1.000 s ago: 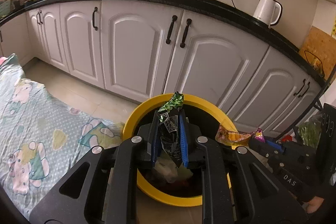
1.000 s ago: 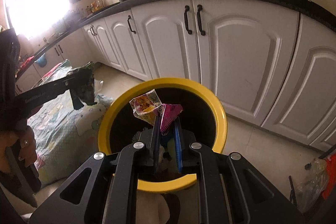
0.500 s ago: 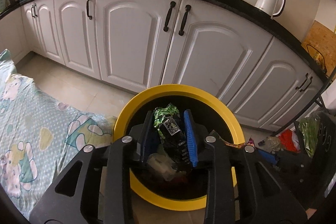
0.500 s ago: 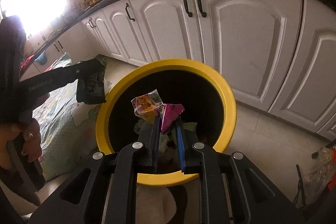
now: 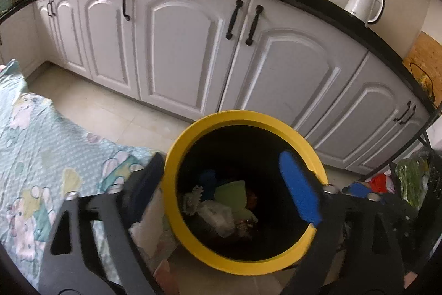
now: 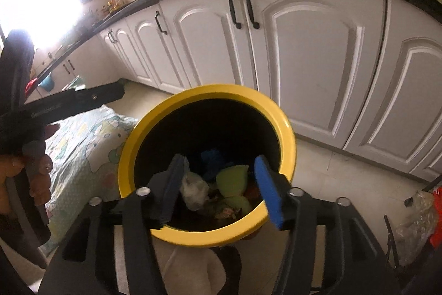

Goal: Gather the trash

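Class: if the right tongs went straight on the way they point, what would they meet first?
Probably the trash pile inside the yellow bin: the open, empty right tongs aim into its mouth. Depth is unclear, so the near rim might catch a finger first.

The pale tiled floor runs along the foot of the white cabinets. A yellow-rimmed bin stands on it just before the cabinet doors, with crumpled trash lying in its dark inside. A light blue cartoon-print cloth is spread to the bin's left, its edge reaching near the rim; whether it lies on the floor cannot be told.
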A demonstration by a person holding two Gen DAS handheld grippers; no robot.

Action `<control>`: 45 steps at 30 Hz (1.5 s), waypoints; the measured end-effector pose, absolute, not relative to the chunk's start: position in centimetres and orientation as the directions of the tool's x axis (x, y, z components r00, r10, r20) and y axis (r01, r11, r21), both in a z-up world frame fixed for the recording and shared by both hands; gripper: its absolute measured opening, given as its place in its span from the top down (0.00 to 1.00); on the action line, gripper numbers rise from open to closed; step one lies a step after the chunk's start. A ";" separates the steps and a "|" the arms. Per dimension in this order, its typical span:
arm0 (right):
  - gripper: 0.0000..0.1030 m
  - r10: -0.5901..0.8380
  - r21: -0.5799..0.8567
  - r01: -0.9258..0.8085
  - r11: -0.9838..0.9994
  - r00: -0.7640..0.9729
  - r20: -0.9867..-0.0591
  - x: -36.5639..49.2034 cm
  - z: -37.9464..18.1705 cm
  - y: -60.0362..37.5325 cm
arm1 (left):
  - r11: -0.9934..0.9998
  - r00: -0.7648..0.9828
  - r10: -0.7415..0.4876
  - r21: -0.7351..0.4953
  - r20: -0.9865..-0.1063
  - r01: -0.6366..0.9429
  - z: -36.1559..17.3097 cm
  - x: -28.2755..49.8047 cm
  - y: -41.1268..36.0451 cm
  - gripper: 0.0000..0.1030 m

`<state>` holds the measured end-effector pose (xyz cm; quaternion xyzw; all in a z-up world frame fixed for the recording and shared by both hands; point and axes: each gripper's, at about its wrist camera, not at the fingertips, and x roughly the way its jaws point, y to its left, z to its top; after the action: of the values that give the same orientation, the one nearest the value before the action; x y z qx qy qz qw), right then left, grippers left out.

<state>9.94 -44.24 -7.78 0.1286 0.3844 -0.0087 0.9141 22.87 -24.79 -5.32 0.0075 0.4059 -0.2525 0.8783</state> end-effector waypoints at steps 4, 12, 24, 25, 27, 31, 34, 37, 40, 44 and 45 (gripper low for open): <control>0.25 0.047 0.211 0.136 0.968 0.727 -0.685 9.4 -7.0 -44.3 | 0.881 0.563 -0.422 -0.176 -0.711 0.438 -4.6 22.4 -23.8 0.11; 0.06 0.006 0.173 0.137 0.975 0.765 -0.644 8.9 -4.9 -42.9 | 0.904 0.626 -0.396 -0.166 -0.672 0.393 -2.7 21.2 -20.2 0.11; 0.06 0.025 0.136 0.065 0.989 0.816 -0.578 8.0 -1.5 -37.2 | 0.932 0.708 -0.352 -0.155 -0.612 0.329 0.2 18.0 -14.1 0.11; 0.06 0.025 0.132 0.062 0.989 0.821 -0.571 7.8 -1.3 -36.6 | 0.933 0.714 -0.349 -0.152 -0.608 0.327 0.3 17.7 -13.6 0.11; 0.06 0.027 0.125 0.053 0.991 0.829 -0.559 7.2 -1.2 -35.6 | 0.938 0.727 -0.333 -0.137 -0.600 0.317 0.5 16.9 -12.7 0.11; 0.06 0.034 0.117 0.033 0.993 0.848 -0.529 6.1 -1.0 -34.1 | 0.948 0.759 -0.306 -0.108 -0.575 0.301 0.5 14.9 -11.2 0.11; 0.06 0.035 0.107 0.024 0.994 0.858 -0.512 5.3 -1.1 -33.2 | 0.952 0.775 -0.295 -0.105 -0.559 0.287 0.4 13.5 -10.3 0.11; 0.06 0.027 0.096 0.023 0.995 0.870 -0.492 4.4 -1.3 -32.5 | 0.957 0.794 -0.281 -0.098 -0.540 0.272 0.4 12.2 -9.4 0.11; 0.06 0.020 0.078 0.020 0.997 0.878 -0.478 3.6 -1.6 -31.9 | 0.961 0.811 -0.268 -0.080 -0.521 0.266 0.3 10.9 -9.0 0.11; 0.06 -0.004 0.034 0.020 0.999 0.906 -0.424 2.1 -1.6 -30.9 | 0.965 0.837 -0.250 -0.055 -0.486 0.256 0.0 8.9 -8.6 0.11; 0.06 -0.017 0.018 0.027 0.999 0.917 -0.399 1.6 -1.6 -30.7 | 0.966 0.844 -0.245 -0.047 -0.478 0.254 -0.1 8.6 -8.6 0.11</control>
<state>1.63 -30.66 -1.58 0.0114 0.2037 -0.0113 0.9789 8.58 -8.59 -0.11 0.0092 0.2474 -0.1299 0.9601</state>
